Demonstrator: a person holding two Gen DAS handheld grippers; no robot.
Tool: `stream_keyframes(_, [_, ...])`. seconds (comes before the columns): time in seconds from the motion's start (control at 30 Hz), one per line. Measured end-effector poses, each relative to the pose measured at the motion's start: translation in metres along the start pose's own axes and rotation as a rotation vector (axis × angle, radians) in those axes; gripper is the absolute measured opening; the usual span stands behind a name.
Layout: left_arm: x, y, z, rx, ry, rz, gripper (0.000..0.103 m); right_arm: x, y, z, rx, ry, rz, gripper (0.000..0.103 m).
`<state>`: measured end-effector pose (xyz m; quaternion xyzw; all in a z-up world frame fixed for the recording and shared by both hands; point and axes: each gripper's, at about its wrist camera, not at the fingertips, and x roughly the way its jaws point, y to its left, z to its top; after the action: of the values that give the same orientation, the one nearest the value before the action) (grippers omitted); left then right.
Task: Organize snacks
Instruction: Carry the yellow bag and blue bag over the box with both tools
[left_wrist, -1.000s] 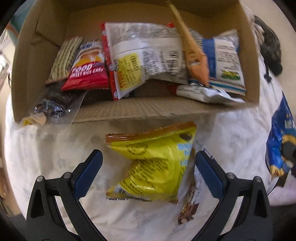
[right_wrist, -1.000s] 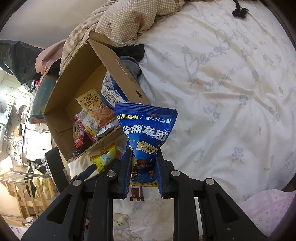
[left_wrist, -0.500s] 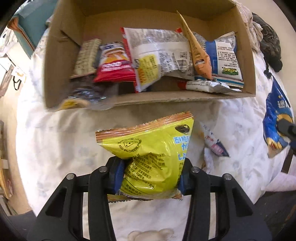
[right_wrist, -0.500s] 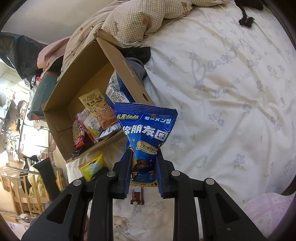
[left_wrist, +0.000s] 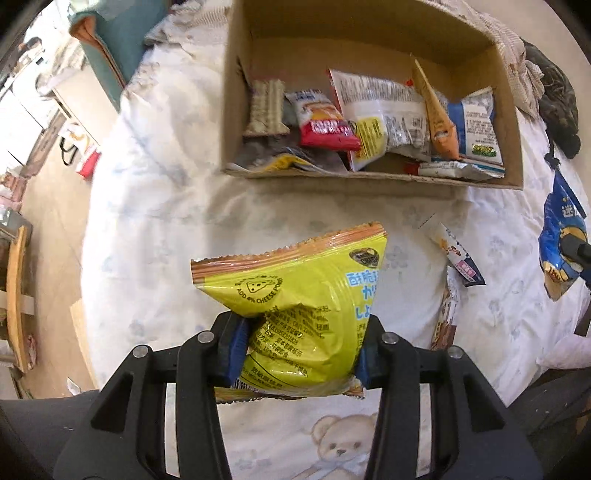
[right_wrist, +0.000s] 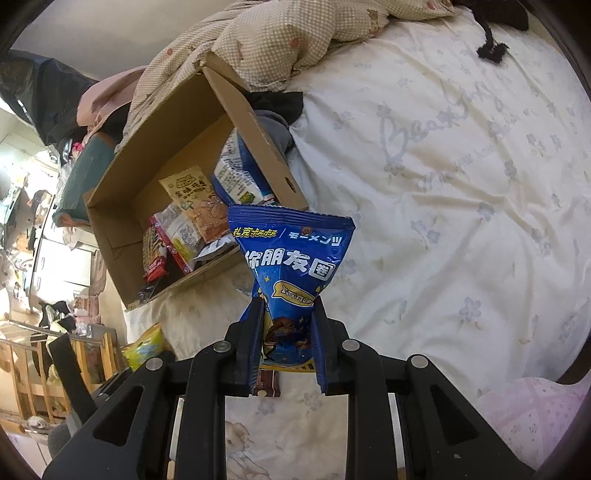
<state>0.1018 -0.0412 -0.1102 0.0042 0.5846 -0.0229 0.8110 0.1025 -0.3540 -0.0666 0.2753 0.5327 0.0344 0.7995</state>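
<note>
My left gripper (left_wrist: 299, 347) is shut on a yellow snack bag (left_wrist: 299, 295) and holds it above the bed, short of the cardboard box (left_wrist: 369, 176). The box holds several snack packets. My right gripper (right_wrist: 287, 332) is shut on a blue snack bag (right_wrist: 291, 258) and holds it up near the box's right wall (right_wrist: 258, 133). The blue bag also shows at the right edge of the left wrist view (left_wrist: 561, 243). The yellow bag shows small in the right wrist view (right_wrist: 146, 347).
A white floral bedsheet (right_wrist: 461, 184) covers the bed. Two small snack packets (left_wrist: 458, 254) lie on the sheet right of the yellow bag; a brown bar (right_wrist: 267, 382) lies under the blue bag. A checked quilt (right_wrist: 295, 33) and dark clothing (left_wrist: 557, 99) lie behind the box.
My left gripper closed on the yellow bag and lifted it off the sheet, pulling back from the box. My right gripper kept hold of the blue bag and shifted slightly.
</note>
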Motion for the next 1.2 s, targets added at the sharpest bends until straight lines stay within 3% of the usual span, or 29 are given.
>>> stream_keyframes(0.33, [-0.069,0.007,0.01,0.013,-0.183,-0.006,0.041,-0.025,0.028,-0.001,-0.072,-0.122,0.11,0.025])
stream_keyframes(0.77, [-0.111,0.029,0.044,-0.043,-0.361,0.018,0.041,-0.045,0.05,0.006,-0.128,-0.245,0.208,0.025])
stream_keyframes(1.2, [-0.101,0.03,0.078,-0.036,-0.379,0.016,0.041,-0.039,0.056,0.032,-0.118,-0.286,0.181,0.025])
